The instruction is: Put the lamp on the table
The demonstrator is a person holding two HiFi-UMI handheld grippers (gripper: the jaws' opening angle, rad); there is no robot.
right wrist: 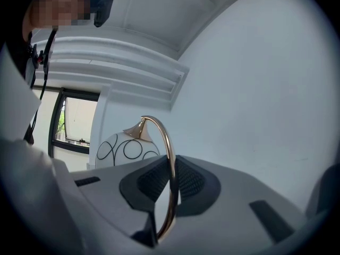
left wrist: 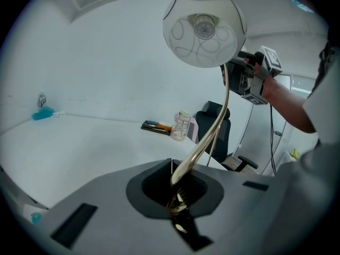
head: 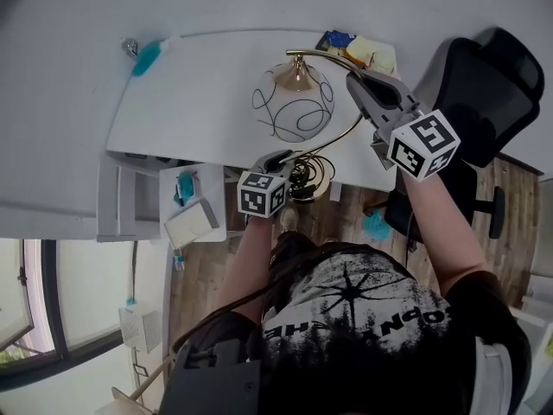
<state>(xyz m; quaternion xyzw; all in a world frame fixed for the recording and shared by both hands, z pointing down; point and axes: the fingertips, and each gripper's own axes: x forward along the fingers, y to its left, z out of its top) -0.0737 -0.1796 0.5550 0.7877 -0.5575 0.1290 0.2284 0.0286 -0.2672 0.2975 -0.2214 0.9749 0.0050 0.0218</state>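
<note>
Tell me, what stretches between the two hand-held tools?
The lamp's curved gold stem: the left tool clamps it near the base, the right tool higher up. The head view shows it.

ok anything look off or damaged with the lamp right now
Nothing looks broken or spilled. The only odd thing is the lamp: it isn't standing free but is pinched by its thin gold stem, the left hand-held gripper low near the base, the right hand-held gripper on the arch, globe over the table.
</note>
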